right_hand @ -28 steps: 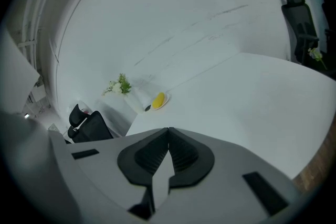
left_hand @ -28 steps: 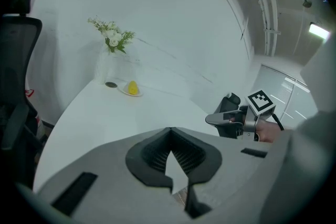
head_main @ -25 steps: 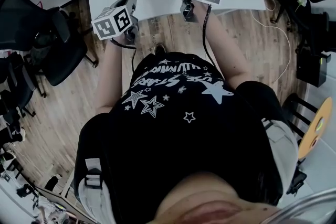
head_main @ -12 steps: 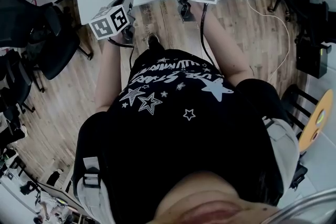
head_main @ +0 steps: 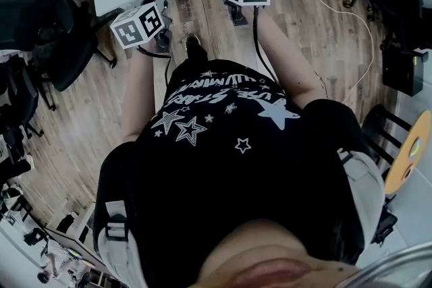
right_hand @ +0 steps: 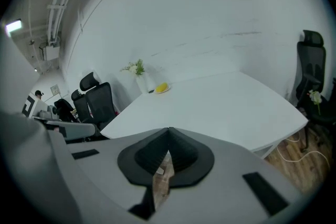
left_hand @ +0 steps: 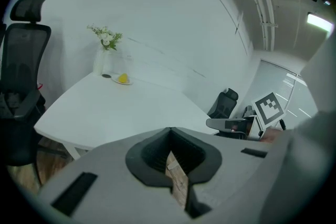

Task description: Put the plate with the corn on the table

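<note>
2 arms held forward; left gripper (left_hand: 169,139) and right gripper (right_hand: 168,139) closed, empty.

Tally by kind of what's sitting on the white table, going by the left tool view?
vase of flowers: 1
plate: 1
corn: 1
small dark item, too small to identify: 1
Total: 4

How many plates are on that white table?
1: the plate holding yellow corn sits at the far end of the table, beside the vase of flowers. No other plate shows there.
</note>
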`<state>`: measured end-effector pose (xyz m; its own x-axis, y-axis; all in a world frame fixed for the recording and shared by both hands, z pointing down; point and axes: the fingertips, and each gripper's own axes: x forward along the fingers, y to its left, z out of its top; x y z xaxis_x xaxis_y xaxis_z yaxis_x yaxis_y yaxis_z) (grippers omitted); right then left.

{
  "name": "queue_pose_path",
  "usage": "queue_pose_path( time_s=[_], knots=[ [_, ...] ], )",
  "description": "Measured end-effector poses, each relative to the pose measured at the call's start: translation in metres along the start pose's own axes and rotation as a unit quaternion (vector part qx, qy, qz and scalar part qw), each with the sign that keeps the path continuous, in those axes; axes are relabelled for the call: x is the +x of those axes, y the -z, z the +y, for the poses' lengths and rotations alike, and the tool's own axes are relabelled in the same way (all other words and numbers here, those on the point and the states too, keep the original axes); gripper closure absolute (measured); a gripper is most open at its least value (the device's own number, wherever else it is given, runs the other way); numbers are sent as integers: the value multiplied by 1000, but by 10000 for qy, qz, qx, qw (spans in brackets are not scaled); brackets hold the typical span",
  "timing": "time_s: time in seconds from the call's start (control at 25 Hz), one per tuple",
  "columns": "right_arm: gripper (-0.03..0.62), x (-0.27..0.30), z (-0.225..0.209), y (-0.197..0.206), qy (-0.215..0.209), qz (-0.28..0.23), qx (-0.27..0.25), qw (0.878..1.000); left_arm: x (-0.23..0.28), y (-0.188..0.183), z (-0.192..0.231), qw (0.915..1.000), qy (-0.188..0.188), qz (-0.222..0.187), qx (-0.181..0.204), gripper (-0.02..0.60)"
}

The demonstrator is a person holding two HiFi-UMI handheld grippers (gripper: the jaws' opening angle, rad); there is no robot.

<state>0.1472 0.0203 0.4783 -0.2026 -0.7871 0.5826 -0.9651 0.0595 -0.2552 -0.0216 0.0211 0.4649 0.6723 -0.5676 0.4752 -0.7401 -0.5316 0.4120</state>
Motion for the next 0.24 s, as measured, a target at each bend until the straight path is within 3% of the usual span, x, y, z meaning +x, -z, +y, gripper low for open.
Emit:
queue_pose_path(
  time_s=[0.24],
  knots=[
    [588,-43,9,29,-7,-61,-356,9993,-30,27,-33,10000,-6,-66,33,577]
  ],
)
